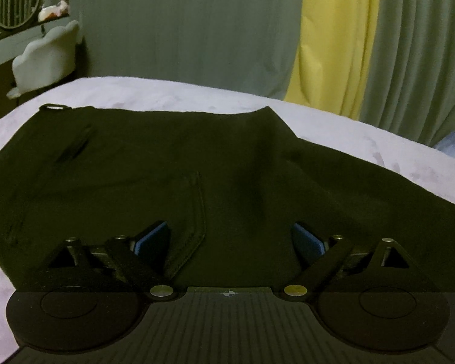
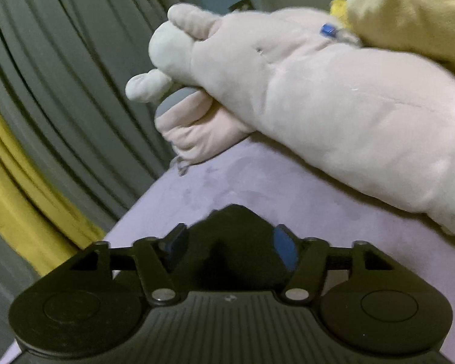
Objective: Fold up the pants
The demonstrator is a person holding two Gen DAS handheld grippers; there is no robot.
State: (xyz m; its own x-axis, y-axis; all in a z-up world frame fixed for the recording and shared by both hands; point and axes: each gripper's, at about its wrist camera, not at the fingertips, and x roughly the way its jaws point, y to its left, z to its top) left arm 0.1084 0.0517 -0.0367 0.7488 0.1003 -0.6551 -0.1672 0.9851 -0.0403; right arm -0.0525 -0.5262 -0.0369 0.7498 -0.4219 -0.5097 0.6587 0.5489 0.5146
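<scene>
Left tool: jaws spread wide, blue pads clear of the cloth, hovering low over the black pants, which lie mostly flat on the lilac bed with waistband at far edge and a pocket seam right under me; I can't tell how many folds are in, it reads as a broad flattened panel with a soft ridge down the middle. Right tool: released too, a peak of black fabric sits between the pads unclamped, plush toy beyond. My read: mid-task, at least one more fold plus smoothing left.
</scene>
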